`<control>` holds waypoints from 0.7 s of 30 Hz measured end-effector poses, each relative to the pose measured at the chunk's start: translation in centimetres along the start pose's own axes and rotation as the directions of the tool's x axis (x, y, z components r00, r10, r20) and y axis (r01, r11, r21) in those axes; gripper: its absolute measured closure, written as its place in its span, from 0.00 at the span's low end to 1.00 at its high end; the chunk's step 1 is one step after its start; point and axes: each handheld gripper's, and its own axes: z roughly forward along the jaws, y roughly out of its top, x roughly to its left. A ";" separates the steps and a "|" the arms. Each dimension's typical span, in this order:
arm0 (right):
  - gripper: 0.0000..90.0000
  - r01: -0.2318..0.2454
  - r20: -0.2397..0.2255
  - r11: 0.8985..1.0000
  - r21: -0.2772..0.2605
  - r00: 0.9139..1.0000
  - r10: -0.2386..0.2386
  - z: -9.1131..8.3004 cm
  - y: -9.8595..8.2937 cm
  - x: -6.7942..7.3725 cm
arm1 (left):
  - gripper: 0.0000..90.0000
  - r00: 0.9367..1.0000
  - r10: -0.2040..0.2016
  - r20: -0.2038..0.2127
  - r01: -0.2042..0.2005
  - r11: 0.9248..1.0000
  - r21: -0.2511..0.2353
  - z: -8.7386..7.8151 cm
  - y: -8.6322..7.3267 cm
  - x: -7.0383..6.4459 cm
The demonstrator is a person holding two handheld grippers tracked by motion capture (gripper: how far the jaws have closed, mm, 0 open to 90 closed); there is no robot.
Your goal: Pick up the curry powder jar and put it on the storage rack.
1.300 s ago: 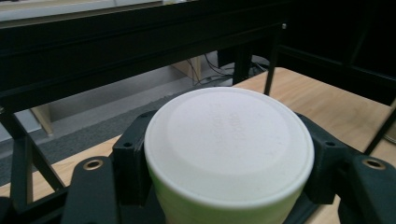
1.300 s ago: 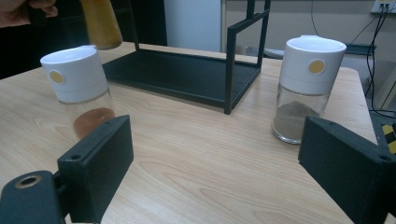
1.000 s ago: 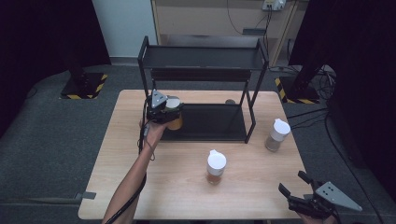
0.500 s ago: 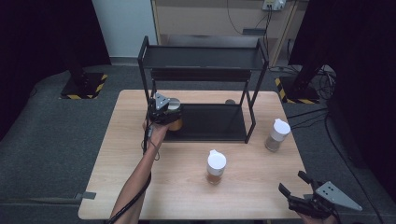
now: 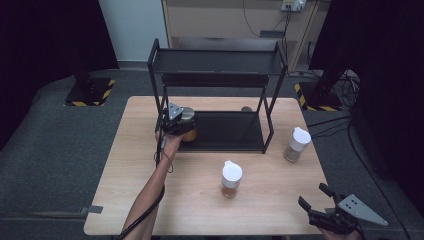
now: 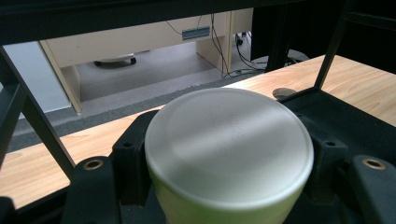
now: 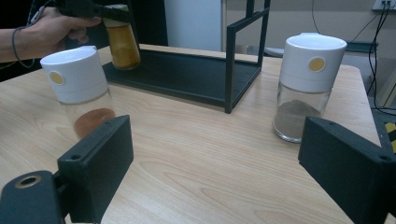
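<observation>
Lower part of the jar (image 6: 229,154) cut off by the bottom edge in the left gripper view, contents not visible there. Jaws of the left gripper (image 5: 181,124) mostly covered from above by its grey plate and the jar lid. Right hand (image 5: 340,234) cut by the bottom edge in the high view. Small round thing (image 5: 246,109) behind the rack (image 5: 272,70) too small to identify.

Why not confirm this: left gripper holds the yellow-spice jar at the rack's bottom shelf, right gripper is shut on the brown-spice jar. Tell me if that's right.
Not quite. The right gripper is open and holds nothing: in the right gripper view the brown-spice jar stands free on the table. The left gripper does hold the yellow-spice jar at the rack's bottom shelf.
</observation>
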 end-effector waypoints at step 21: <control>0.12 0.000 -0.003 1.000 -0.003 1.000 0.000 0.0 0.0 0.0 | 0.24 0.999 -0.036 -0.011 0.036 0.999 -0.003 0.2 -0.3 0.1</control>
